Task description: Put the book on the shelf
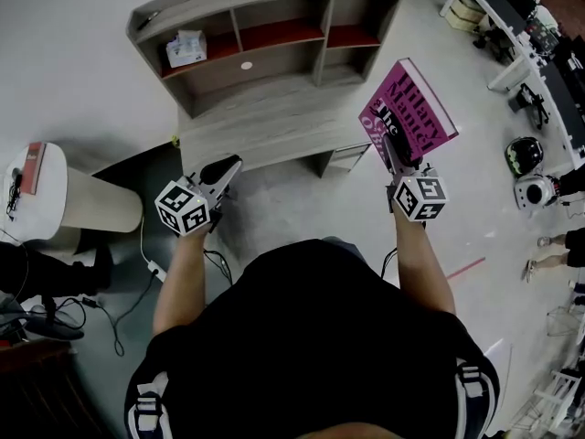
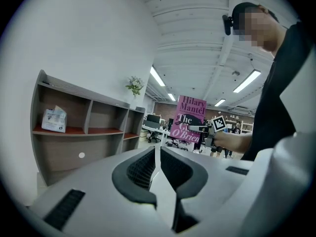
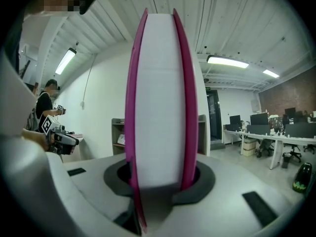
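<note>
Standing behind the person, I see the wide grey wooden shelf unit [image 1: 274, 80], with three upper compartments on reddish boards, set well ahead of both arms. A long carry lies between the book and its place, and to my mind that is where trouble starts. The thick magenta paperback book [image 1: 411, 108] with its white page block is up in the air near the unit's right end, touching nothing but the tool that holds it. It is pinched only at its lower edge and stands tall above the grip, tilted away. I judge its weight could lever it round in the jaws, or a quick swing could slide it out. Held at that tilt, it could also catch a divider or the top board of a compartment on the way in and be knocked askew. The right gripper [image 1: 396, 146] has its jaws clamped on the covers, one on each side of the pages. Covers are slick and pages give, so the hold may be looser than it looks. The left gripper [image 1: 227, 168] hangs just in front of the unit's lower surface with its jaws together on nothing, so it offers no support if the book slips. The small white tissue packet [image 1: 186, 48] in the left compartment could get shoved if that bay is chosen.
</note>
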Tool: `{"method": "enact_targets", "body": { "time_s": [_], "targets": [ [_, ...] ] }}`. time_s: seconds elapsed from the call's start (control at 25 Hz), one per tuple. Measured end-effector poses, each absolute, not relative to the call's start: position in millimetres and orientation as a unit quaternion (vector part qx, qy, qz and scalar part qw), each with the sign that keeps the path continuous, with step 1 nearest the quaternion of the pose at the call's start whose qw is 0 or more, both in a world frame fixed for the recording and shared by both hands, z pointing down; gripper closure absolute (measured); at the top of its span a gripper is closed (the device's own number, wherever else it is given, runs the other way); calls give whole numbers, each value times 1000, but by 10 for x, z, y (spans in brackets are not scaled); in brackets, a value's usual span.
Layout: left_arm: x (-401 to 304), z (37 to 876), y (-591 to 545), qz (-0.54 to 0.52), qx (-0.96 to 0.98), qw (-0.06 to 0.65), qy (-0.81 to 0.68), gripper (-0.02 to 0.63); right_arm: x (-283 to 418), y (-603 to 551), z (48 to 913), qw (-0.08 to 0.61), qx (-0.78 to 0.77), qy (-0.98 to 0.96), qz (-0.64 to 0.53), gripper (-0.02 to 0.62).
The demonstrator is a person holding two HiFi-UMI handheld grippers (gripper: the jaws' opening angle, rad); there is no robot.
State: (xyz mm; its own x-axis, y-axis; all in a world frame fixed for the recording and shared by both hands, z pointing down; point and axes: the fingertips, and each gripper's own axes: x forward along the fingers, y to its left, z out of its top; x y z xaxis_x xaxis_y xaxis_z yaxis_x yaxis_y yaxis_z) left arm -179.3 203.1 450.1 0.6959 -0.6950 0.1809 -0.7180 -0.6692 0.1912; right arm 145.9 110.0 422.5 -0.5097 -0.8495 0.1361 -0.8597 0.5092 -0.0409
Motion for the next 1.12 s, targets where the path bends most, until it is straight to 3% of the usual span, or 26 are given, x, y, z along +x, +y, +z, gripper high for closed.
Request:
{"method": "enact_targets", "body": {
  "time_s": [1.12],
  "targets": [
    [-1701,4552,1679,44,913,121,-386,555,1602,570,4466,65,507,-857,67,443]
  ]
}}
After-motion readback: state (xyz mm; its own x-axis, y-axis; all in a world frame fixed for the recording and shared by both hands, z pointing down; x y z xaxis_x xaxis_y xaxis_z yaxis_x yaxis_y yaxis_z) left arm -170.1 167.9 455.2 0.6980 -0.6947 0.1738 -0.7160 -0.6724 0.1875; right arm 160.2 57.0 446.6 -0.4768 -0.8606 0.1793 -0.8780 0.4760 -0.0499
